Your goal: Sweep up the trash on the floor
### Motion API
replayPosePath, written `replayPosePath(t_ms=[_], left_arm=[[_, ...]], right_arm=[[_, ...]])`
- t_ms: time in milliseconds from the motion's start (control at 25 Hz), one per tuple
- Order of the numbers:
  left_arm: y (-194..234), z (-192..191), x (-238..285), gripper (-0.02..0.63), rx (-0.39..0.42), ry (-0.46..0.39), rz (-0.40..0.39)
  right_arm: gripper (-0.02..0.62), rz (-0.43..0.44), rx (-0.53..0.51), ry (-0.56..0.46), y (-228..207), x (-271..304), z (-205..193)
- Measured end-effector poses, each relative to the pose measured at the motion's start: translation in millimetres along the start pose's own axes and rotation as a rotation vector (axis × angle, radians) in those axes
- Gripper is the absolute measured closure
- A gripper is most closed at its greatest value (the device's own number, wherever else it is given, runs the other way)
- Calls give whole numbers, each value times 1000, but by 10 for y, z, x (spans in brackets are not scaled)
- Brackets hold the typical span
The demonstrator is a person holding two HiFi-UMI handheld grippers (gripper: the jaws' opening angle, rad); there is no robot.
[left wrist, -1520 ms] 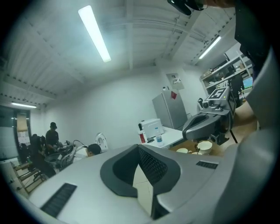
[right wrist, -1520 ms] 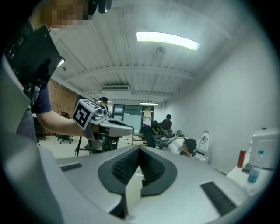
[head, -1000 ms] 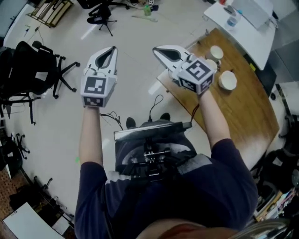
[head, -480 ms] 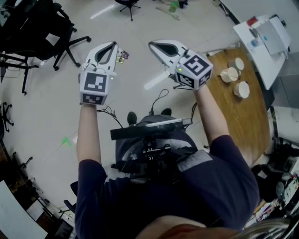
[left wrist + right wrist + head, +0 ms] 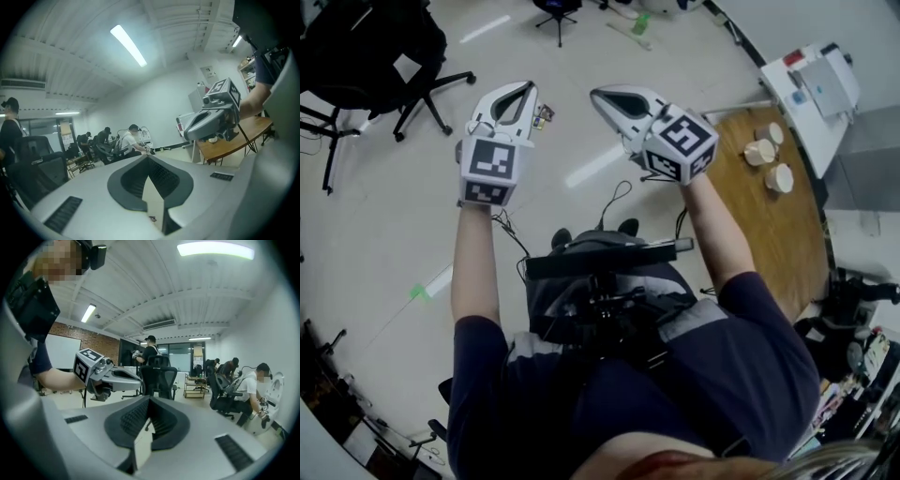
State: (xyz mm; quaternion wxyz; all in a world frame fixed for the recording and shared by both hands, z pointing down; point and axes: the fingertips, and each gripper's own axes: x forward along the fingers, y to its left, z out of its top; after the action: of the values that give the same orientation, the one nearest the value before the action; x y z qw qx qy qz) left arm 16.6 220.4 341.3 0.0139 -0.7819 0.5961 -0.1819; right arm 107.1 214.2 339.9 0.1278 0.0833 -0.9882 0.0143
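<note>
Side by side above the pale floor [image 5: 384,216]: left hand-held gripper [image 5: 528,87] and right hand-held gripper [image 5: 595,94], jaws pressed together, holding nothing. Small trash scrap [image 5: 546,115] on floor, seen just past left tip. Wooden bench [image 5: 769,225] at right.

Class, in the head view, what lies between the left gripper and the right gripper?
In the head view, mostly bare floor: just a small colourful scrap lies close beside the left gripper, well short of the right gripper.
</note>
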Motion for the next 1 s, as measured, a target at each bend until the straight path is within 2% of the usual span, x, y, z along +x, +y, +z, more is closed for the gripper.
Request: replayPosePath(t_ms=[160,280,440,640,680,800,840,1000], left_arm=[[34,17,6,601,-42,-24,-44],[-167,103,11,601,-11,-19,-66],[-537,311,76,601,26,-24,-90],[-1063,558,270,601,-128,-32,-137],[-1238,638,315,601,-111,-30,-139],[-1792,872,420,601,3,-11,-146],[-1948,938,438,601,16,-8,-156],[-2323,1083,438,601,-16,7,-143]], right_arm=[[584,-34,-20,12,100,32,80],[584,-69,-44,-29,131,-139,123],[584,-105,-21,-82,45,-539,134],[584,-159,-22,-122,-89,-1196,62],[584,-169,-23,-128,-125,-1379,15],[584,-190,-1,-162,-222,-1894,-131],[585,-193,10,-177,-252,-2031,-161],[584,-178,5,-210,-297,-2449,-233]])
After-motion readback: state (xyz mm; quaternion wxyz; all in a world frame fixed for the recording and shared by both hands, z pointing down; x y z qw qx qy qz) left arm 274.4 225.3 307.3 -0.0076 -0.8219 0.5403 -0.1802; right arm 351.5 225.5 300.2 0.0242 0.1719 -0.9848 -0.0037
